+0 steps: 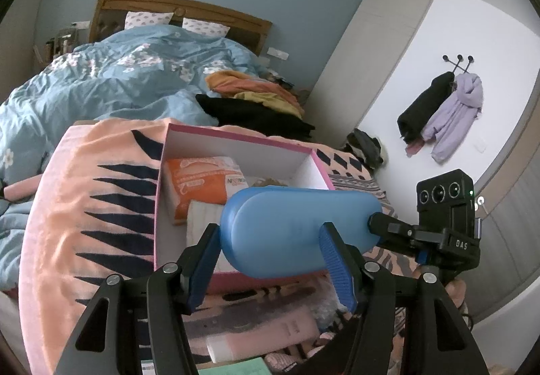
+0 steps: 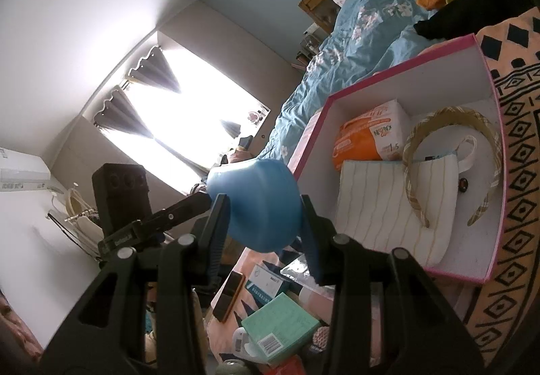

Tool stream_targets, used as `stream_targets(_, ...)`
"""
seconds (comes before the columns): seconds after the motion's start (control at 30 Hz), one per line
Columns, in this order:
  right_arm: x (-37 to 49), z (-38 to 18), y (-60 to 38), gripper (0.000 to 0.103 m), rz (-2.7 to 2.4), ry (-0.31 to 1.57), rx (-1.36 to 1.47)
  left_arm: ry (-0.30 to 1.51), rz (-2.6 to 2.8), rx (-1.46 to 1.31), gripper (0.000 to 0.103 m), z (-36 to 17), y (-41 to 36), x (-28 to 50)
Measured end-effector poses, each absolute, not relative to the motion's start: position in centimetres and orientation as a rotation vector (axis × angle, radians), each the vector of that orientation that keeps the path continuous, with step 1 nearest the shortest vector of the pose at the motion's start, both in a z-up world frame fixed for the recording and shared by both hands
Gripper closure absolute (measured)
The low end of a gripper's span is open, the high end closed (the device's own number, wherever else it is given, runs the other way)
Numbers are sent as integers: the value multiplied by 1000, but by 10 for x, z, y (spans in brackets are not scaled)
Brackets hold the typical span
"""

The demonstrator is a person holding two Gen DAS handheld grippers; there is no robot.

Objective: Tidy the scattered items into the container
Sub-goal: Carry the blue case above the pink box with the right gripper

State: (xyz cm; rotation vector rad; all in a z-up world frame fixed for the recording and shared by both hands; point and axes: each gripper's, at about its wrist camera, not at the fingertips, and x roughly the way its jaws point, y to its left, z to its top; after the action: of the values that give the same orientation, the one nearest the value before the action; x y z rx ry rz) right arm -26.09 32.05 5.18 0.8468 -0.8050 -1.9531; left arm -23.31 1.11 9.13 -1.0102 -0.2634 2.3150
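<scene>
Between the jaws: a blue bottle [image 1: 297,233], held by both tools at once — the left gripper [image 1: 273,260] clamped across its body, the right gripper [image 2: 263,230] clamped on one end.
Below the jaws: a pink tube [image 1: 256,334], a green box [image 2: 280,324] and a phone [image 2: 229,294] lie loose on the patterned blanket [image 1: 84,193].
Just beyond the jaws: the pink box [image 2: 388,71], open, holding an orange pack [image 2: 364,139], a striped pouch [image 2: 381,206] and a headband [image 2: 449,125].
Progress: roughly midway, by the look of it; bottle not yet inside.
</scene>
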Motion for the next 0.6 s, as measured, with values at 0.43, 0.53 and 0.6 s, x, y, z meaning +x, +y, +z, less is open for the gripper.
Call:
stream_targets(0.43, -281, 30, 323, 59, -1940, -846, 910, -248, 2319, -1064, 42, 75, 19, -253)
stream_targets(0.53, -284, 27, 323, 58, -1941, -851, 919, -249, 2314, -1068, 42, 72, 20, -257)
stream_targets(0.6, -285, 27, 323, 58, -1944, -851, 922, -254, 2309, -1072, 42, 70, 19, -259)
